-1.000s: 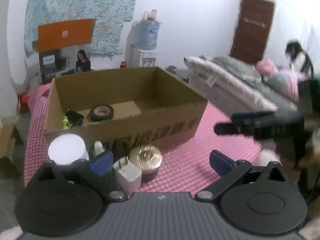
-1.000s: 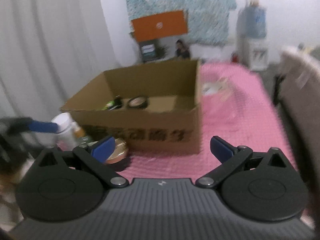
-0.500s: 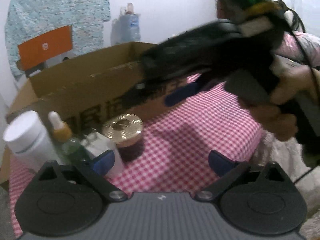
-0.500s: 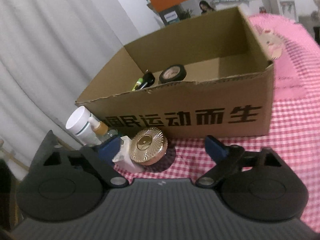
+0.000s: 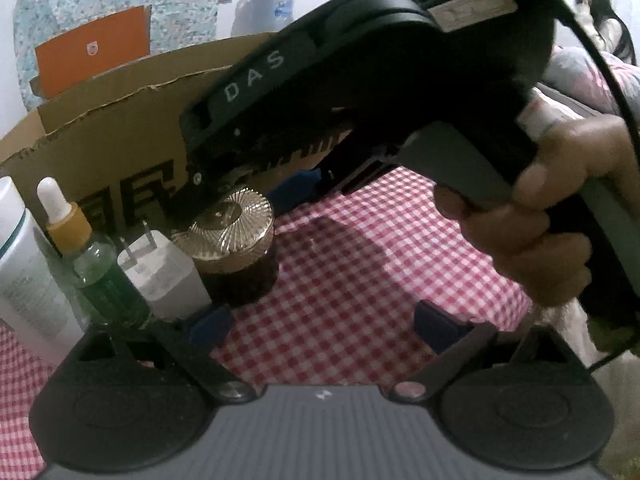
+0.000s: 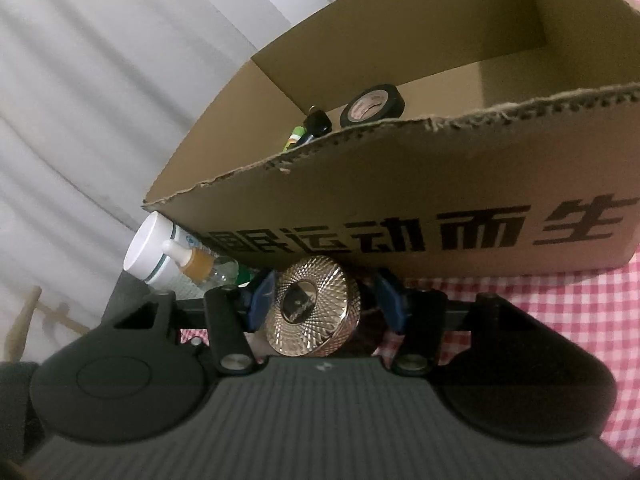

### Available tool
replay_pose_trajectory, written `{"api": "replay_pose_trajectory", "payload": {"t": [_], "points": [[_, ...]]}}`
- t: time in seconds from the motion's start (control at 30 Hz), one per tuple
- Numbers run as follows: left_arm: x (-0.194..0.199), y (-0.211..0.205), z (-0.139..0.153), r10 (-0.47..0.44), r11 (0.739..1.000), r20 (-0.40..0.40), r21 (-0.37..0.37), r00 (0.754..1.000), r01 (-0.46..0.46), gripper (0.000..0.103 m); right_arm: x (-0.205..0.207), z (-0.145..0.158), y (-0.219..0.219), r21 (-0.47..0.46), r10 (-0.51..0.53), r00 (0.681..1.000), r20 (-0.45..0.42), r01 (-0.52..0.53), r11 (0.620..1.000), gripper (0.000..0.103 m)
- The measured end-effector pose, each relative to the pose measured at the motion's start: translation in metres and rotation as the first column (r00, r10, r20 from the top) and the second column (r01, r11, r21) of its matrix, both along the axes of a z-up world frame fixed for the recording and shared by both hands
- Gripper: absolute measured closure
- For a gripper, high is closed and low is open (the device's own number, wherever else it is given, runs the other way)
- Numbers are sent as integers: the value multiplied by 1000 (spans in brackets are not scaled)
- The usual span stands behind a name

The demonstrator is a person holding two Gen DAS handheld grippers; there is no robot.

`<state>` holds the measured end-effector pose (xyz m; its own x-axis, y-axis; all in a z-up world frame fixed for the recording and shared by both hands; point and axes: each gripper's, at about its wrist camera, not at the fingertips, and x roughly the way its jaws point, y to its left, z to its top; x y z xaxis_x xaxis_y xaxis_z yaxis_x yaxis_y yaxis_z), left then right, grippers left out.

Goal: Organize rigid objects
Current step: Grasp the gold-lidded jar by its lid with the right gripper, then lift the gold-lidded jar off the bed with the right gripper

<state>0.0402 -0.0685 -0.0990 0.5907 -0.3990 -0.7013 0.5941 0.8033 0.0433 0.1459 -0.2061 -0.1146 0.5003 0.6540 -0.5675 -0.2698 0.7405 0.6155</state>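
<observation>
A dark jar with a ribbed gold lid [image 6: 312, 312] stands on the pink checked cloth in front of a cardboard box [image 6: 460, 184]. My right gripper [image 6: 326, 300] has its blue pads on both sides of the jar and looks shut on it. In the left wrist view the same jar [image 5: 234, 240] stands beside a white plug adapter [image 5: 164, 276], a green dropper bottle [image 5: 96, 268] and a white bottle [image 5: 20, 280]. My left gripper [image 5: 324, 322] is open and empty, low over the cloth. The right gripper's body [image 5: 360, 80] reaches over the jar.
Inside the box lie a black tape roll [image 6: 372, 106] and a small black and green item [image 6: 308, 130]. White curtains hang at the left. A person sits far back at the right [image 5: 604, 28].
My right gripper has come down and forward to the gold-lidded jar and closed around it. My left gripper has dropped lower and closer to the group of bottles.
</observation>
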Motion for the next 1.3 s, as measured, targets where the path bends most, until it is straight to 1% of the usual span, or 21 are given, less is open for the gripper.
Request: {"api": "replay_pose_trajectory", "payload": {"t": [0.1, 0.2, 0.37, 0.47, 0.53, 0.63, 0.7, 0.77, 0.87, 1.03, 1.17, 1.3], "points": [[3, -2, 0, 17, 1000, -11, -8, 1000, -17, 3, -1, 1, -6, 11, 4, 1000, -10, -4, 1000, 52], [4, -4, 0, 6, 1000, -9, -1, 1000, -6, 3, -2, 2, -12, 9, 15, 1000, -18, -15, 1000, 52], [4, -13, -1, -43, 999, -18, -13, 999, 43, 3, -12, 2, -27, 17, 5, 999, -42, -4, 1000, 52], [2, -23, -3, -98, 995, -12, -21, 995, 98, 3, -22, -1, -42, 45, -24, 997, -73, 27, 999, 52], [-1, -27, -2, -115, 993, 1, -13, 993, 115, 3, -29, -3, -51, 50, -56, 995, -85, 61, 997, 52], [-6, -28, 1, -92, 996, 42, 9, 995, 92, 3, -33, -3, -64, 53, -106, 991, -79, 111, 992, 51], [-7, -28, 3, -68, 997, 73, 33, 995, 66, 3, -31, -2, -68, 68, -119, 990, -71, 124, 990, 51], [-8, -29, 5, -50, 998, 86, 49, 995, 45, 3, -26, -1, -67, 83, -120, 991, -60, 125, 989, 51], [4, -36, 3, -17, 997, 74, 75, 997, 11, 3, -16, -2, -62, 86, -109, 993, -46, 113, 990, 51], [16, -43, 6, 11, 998, 55, 68, 998, -15, 3, -7, -8, -50, 86, -74, 995, -68, 80, 993, 49], [15, -41, 12, -10, 999, 44, 50, 999, 8, 3, -12, -7, -55, 86, -72, 995, -72, 78, 993, 47], [14, -48, 13, -37, 999, 32, 37, 999, 36, 3, -21, -7, -65, 94, -84, 994, -76, 91, 991, 46]]}}
